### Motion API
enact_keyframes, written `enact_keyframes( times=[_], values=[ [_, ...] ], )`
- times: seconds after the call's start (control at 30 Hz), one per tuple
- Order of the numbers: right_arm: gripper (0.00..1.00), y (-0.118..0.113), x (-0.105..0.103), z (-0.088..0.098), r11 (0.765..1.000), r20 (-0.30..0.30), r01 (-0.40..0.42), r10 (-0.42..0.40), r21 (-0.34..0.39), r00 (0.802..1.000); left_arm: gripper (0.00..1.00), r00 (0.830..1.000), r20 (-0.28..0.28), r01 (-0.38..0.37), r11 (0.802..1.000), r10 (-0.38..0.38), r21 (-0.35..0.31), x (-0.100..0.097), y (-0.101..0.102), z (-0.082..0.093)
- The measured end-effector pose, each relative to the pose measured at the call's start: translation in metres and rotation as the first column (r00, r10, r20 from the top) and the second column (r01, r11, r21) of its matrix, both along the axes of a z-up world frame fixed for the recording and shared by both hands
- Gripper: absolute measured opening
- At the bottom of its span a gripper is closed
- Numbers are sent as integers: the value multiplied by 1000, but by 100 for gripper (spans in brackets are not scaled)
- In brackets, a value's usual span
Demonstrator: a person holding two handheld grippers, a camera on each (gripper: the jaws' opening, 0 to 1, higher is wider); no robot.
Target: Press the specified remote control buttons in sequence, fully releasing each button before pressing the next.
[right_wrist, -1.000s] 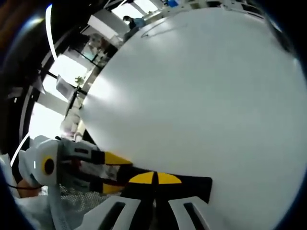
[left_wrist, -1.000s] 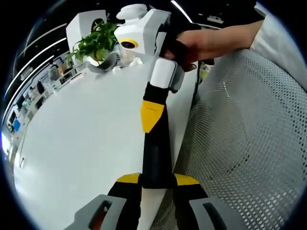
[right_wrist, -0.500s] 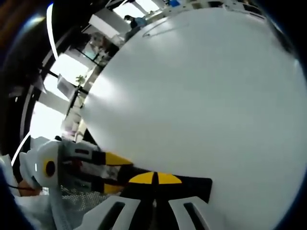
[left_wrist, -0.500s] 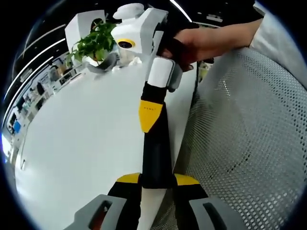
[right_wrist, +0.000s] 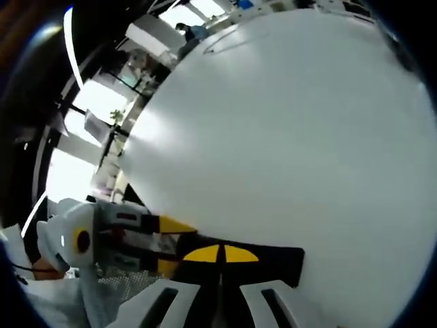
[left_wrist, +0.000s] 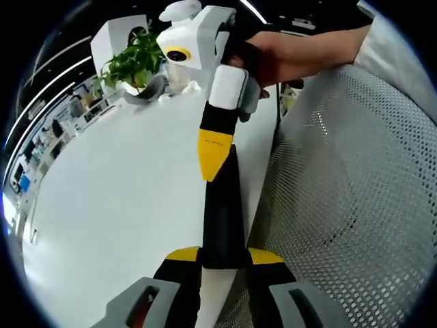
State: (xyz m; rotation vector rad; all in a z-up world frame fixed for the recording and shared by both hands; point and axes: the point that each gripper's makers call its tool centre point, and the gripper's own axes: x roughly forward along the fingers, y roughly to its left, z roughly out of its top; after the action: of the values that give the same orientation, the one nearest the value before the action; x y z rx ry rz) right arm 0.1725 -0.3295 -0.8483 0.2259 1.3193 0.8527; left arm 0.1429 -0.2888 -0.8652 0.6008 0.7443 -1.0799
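Bench point(left_wrist: 123, 205) of plain white spreads from 7 to 11 o'clock in the left gripper view, with a mesh chair point(left_wrist: 355, 205) from 1 to 5 o'clock. A black remote point(left_wrist: 222, 225) runs up from 6 o'clock, clamped at its near end by the left claw point(left_wrist: 224, 256). A hand point(left_wrist: 287, 58) at 1 o'clock brings the right claw point(left_wrist: 214, 154), its tips together, down onto the remote's far end. The press looks best made straight down, then lifted fully clear before the next button, while the left claw keeps the remote level. Against a second ago, the right claw's tip sits slightly higher in this view. A plant point(left_wrist: 136, 61) stands at 11 o'clock.
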Motion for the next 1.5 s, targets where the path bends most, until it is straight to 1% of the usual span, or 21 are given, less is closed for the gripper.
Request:
enact_keyframes(
  times=[0.03,0.1,0.13,0.4,0.57,0.83,1.03,1.17,1.3,1.5],
  values=[
    [0,0,-2,-2,1000,-2,-12,12,-13,1000,24,1000,0,0,1000,0,0,0,0,0],
    [0,1,-3,-3,999,21,-31,32,-30,999,24,1000,-1,0,1000,0,-1,0,0,0],
    [0,2,-3,-3,999,30,-37,37,-27,999,24,1000,0,0,1000,0,-1,0,0,0],
    [0,1,-2,-3,999,16,-26,26,-20,1000,24,1000,-2,-3,1000,3,-4,0,1,0],
    [0,2,-4,-3,998,48,-50,51,-27,998,24,1000,-4,-4,1000,4,-8,0,1,1],
    [0,1,-4,-4,996,82,-81,84,-36,993,24,1000,-11,-11,1000,11,-17,1,1,1],
    [0,1,-3,-4,996,82,-81,84,-36,993,24,1000,-16,-17,1000,17,-23,1,0,1],
    [0,0,-2,-4,997,69,-72,73,-28,995,24,1000,-15,-17,1000,17,-24,1,0,1],
    [0,0,-2,-4,999,22,-44,45,-13,999,24,1000,-14,-16,1000,16,-23,1,0,1],
    [0,-1,-3,-4,1000,-15,-19,19,-6,1000,24,1000,-14,-16,1000,16,-22,0,-1,1]
  ],
)
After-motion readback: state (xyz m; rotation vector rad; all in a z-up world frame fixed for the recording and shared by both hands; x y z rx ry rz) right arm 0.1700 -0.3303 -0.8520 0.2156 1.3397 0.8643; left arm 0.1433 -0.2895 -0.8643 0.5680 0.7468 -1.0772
